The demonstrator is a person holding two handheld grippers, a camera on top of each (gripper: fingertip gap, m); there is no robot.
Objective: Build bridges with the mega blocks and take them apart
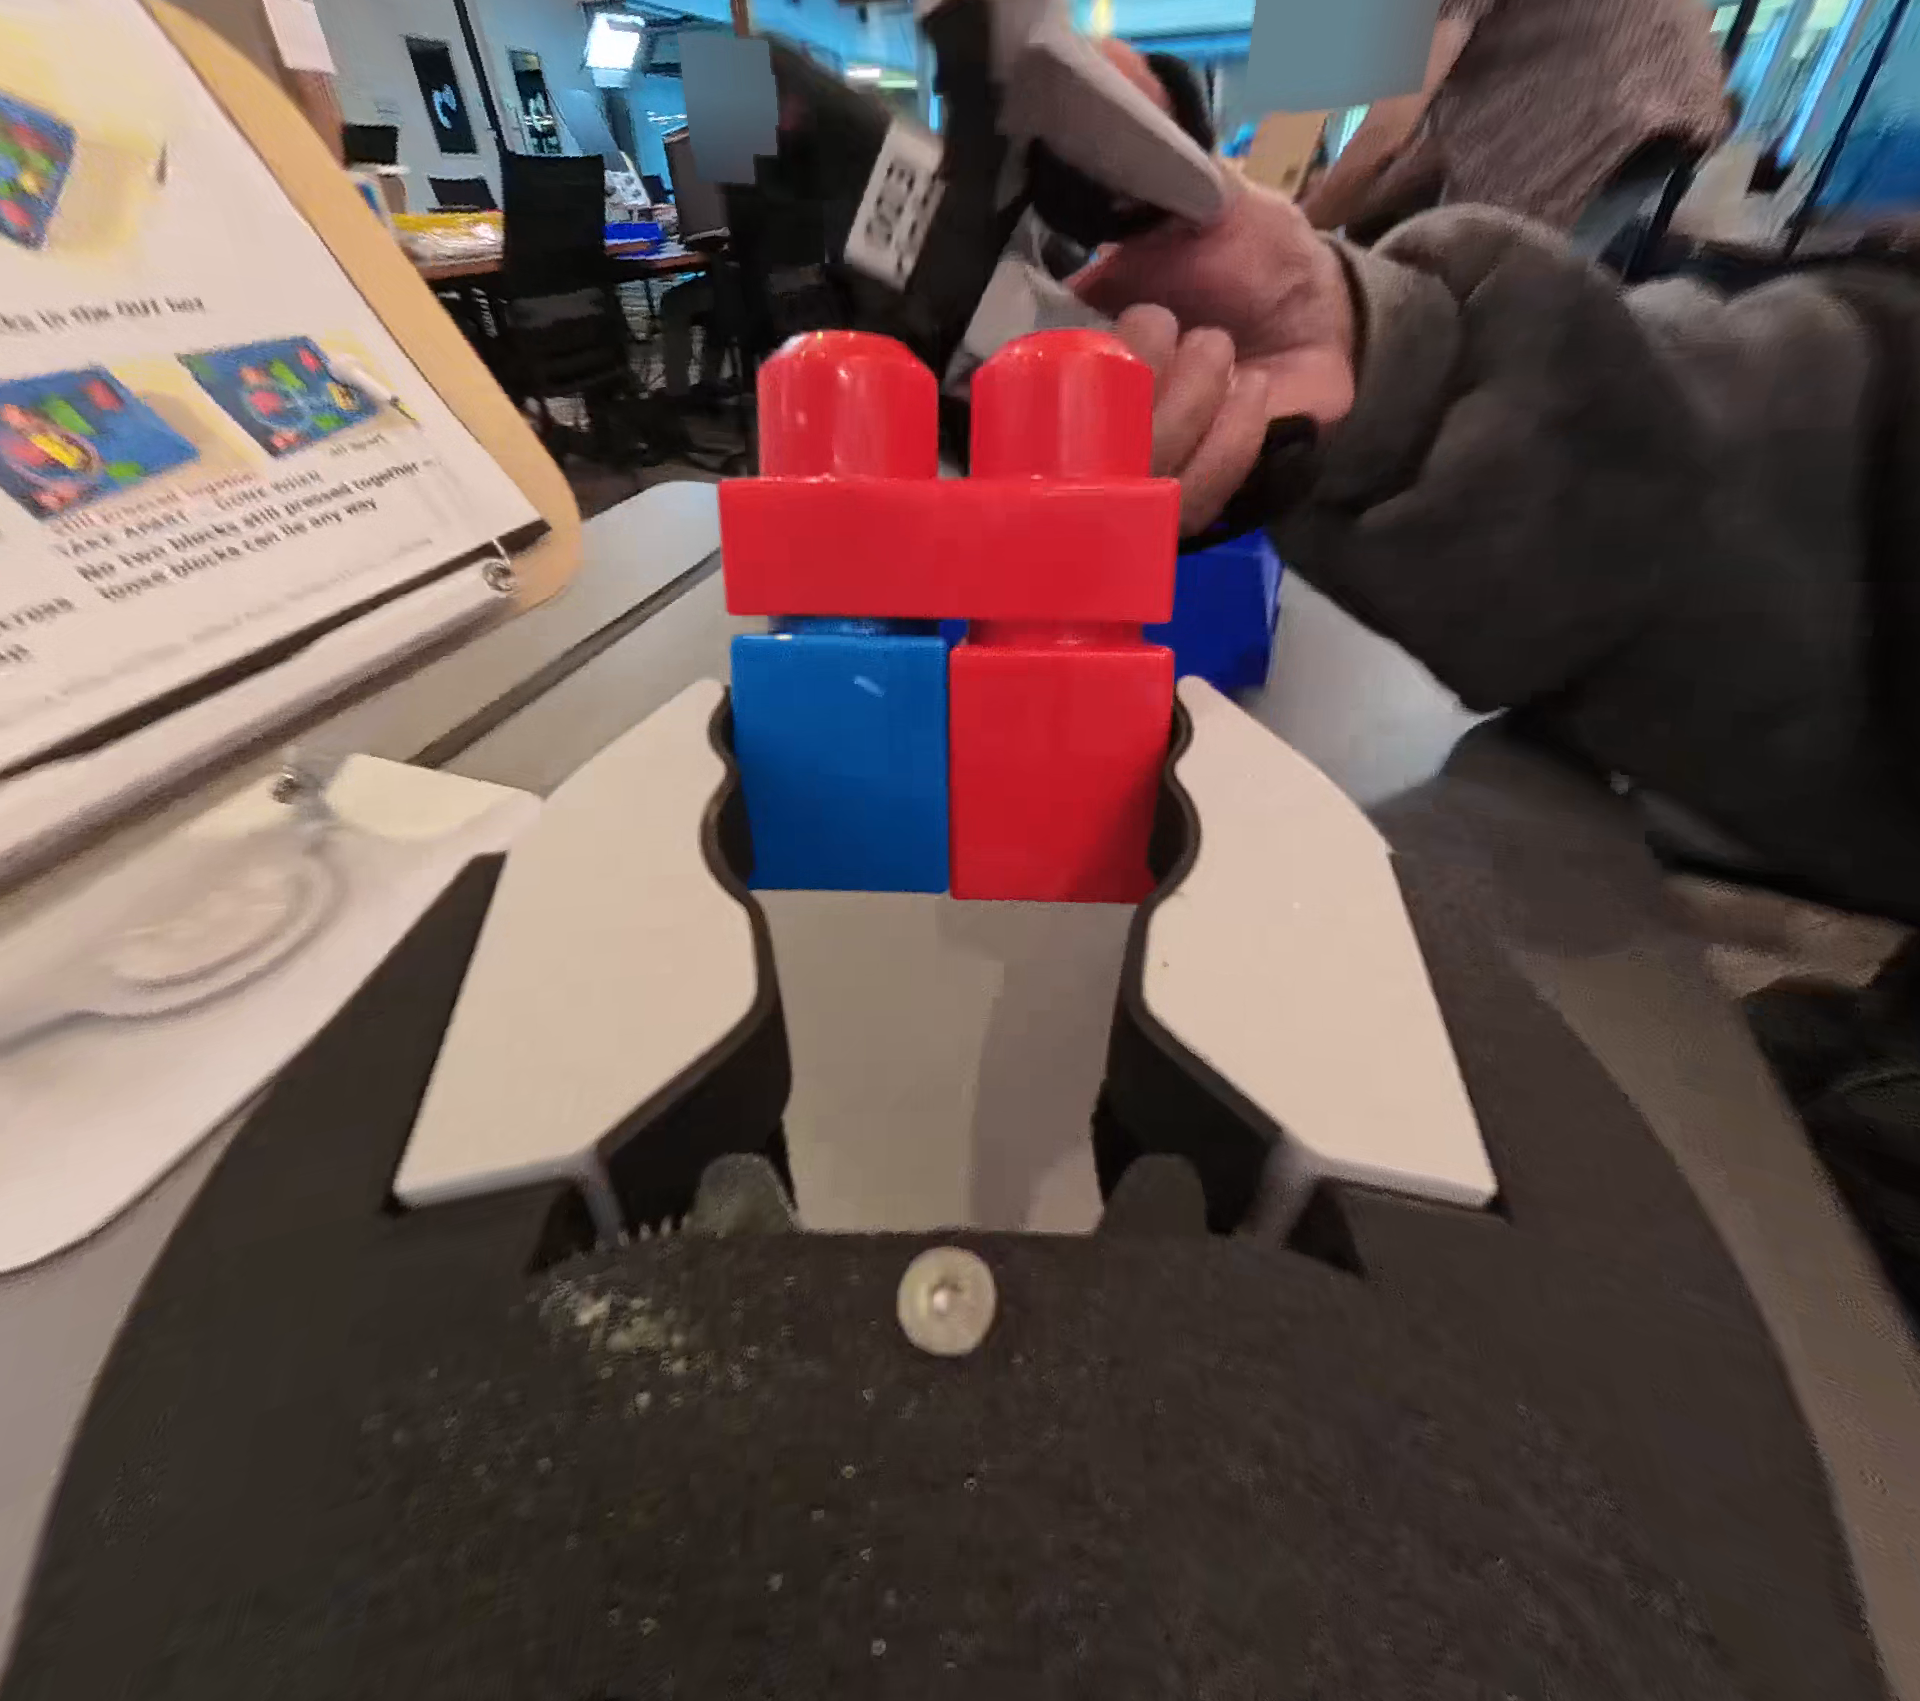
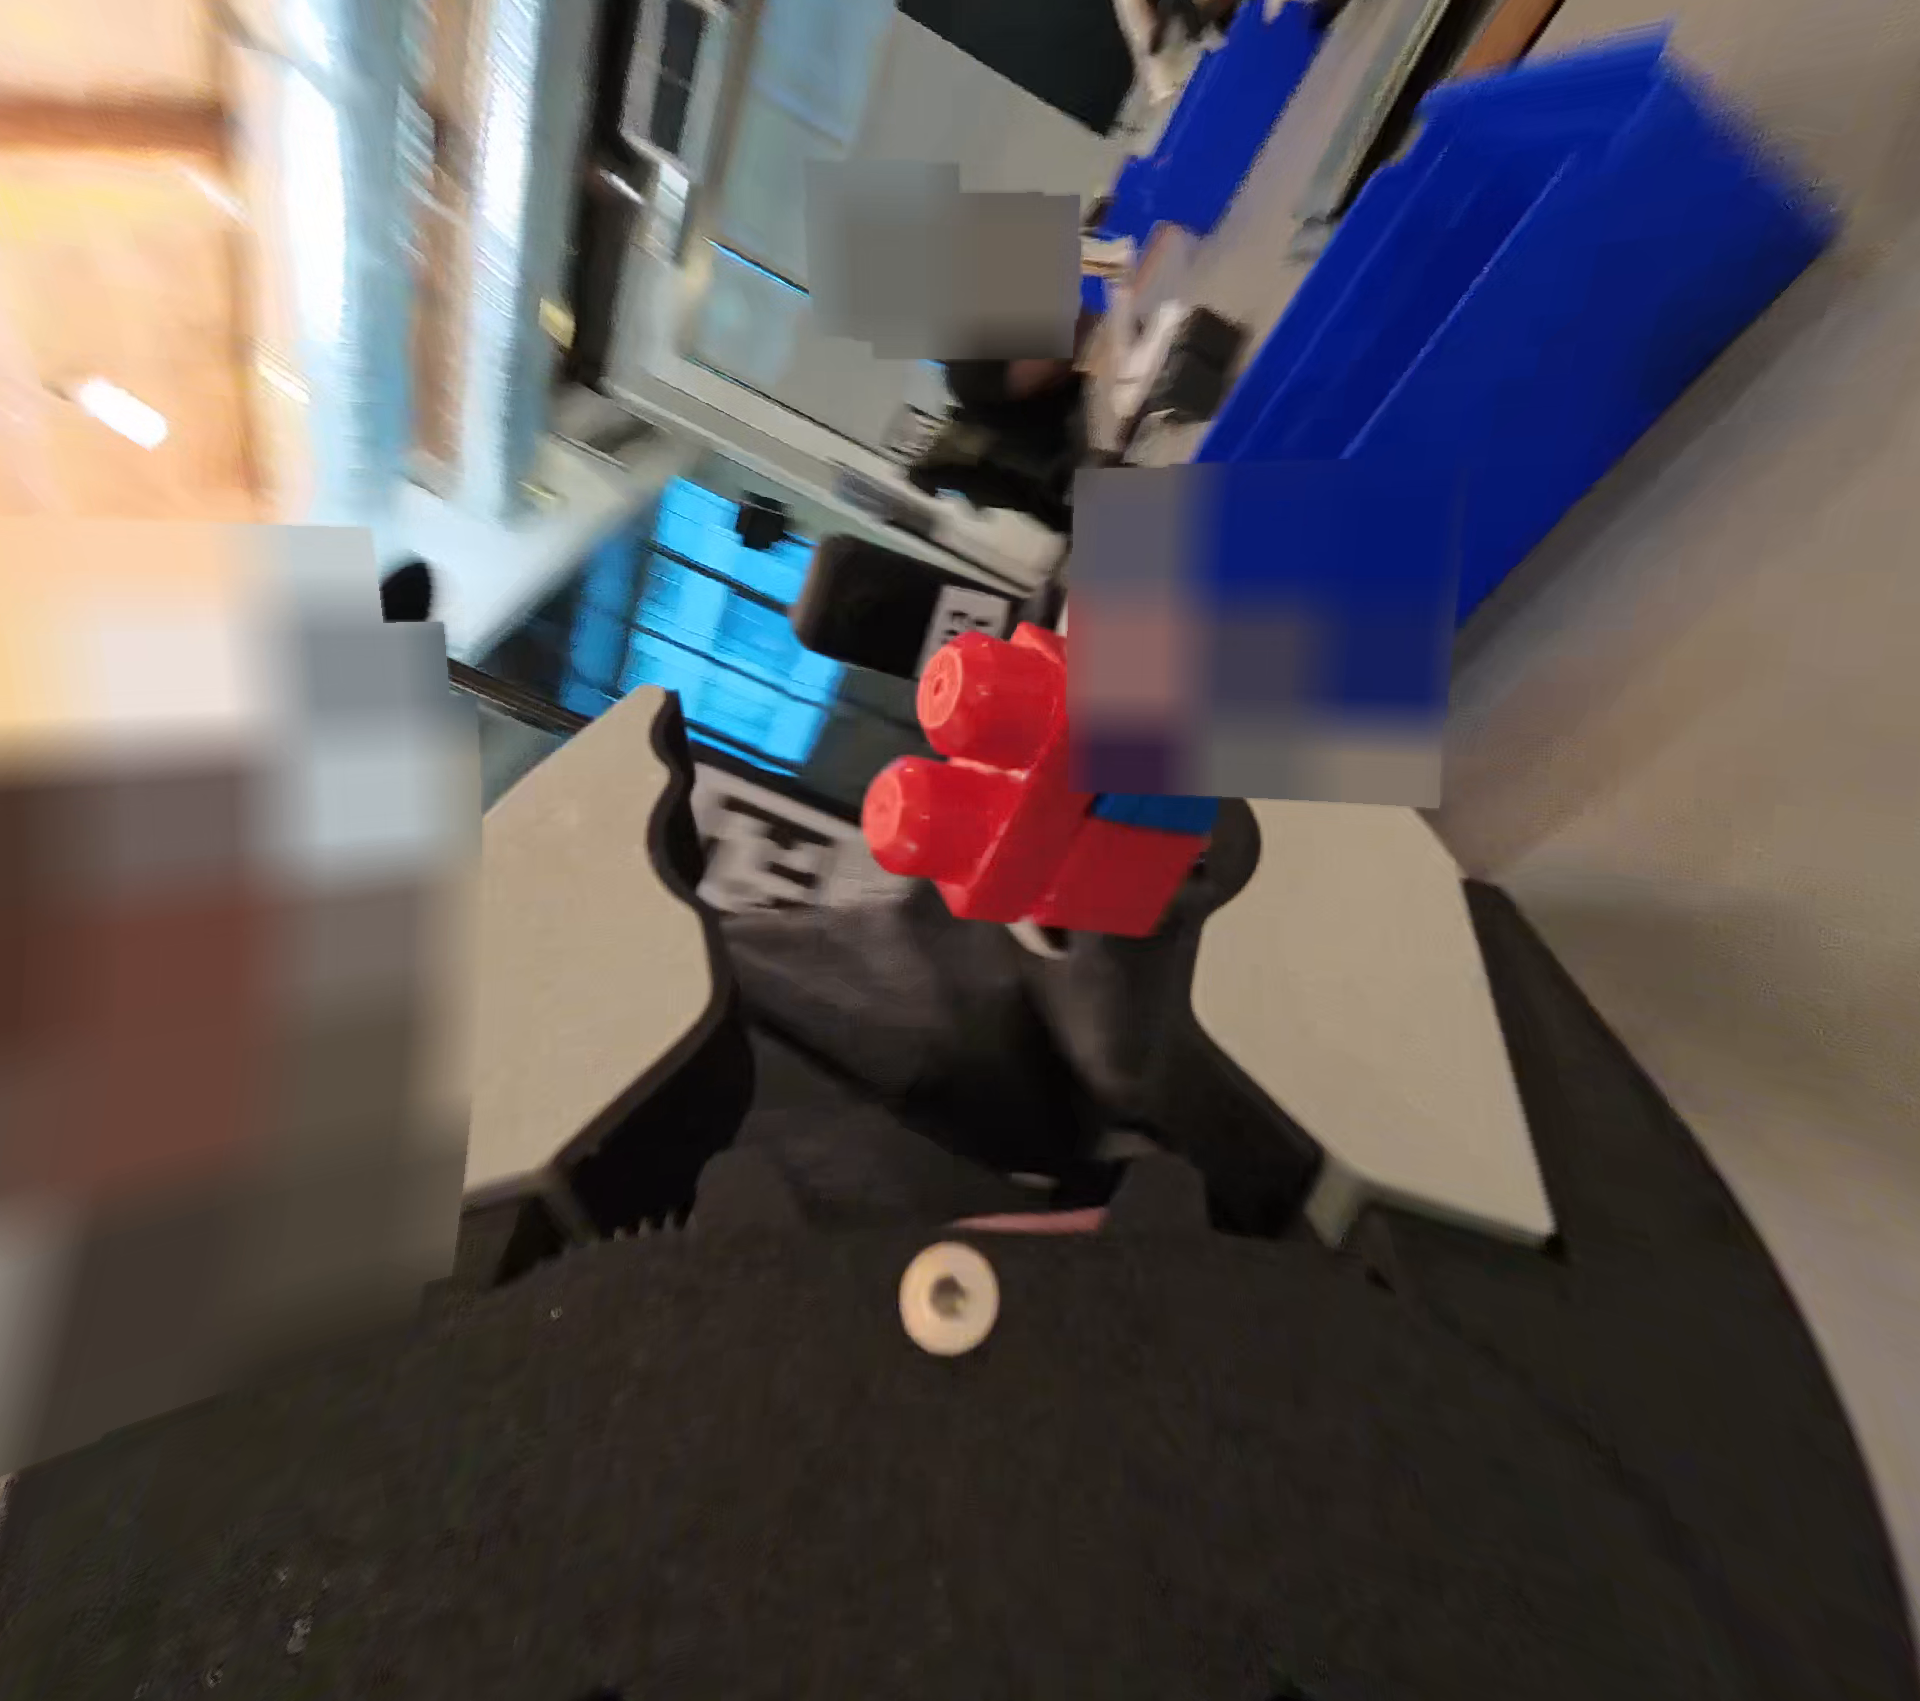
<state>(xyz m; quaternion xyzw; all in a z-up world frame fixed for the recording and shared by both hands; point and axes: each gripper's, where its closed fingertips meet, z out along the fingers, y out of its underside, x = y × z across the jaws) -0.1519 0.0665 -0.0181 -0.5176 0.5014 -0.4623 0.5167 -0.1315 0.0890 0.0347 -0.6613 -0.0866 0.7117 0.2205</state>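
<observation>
Your left tongs (image 1: pixel 951 804) are clamped on a small glossy plastic bridge: a blue block (image 1: pixel 840 758) and a red block (image 1: pixel 1058 768) stand side by side between the matte grey pads, with a red two-stud block (image 1: pixel 948 545) pressed across their tops, its rounded studs pointing to 12 o'clock. Your right tongs (image 2: pixel 966 830) stand wide apart around nothing, the bridge just off their 1 o'clock tip. At 9 o'clock in the left wrist view a printed instruction sheet (image 1: pixel 239 363) leans on the pale tabletop (image 1: pixel 644 529). Blue plastic bins (image 2: pixel 1538 280) sit blurred at 1 o'clock in the right wrist view.
</observation>
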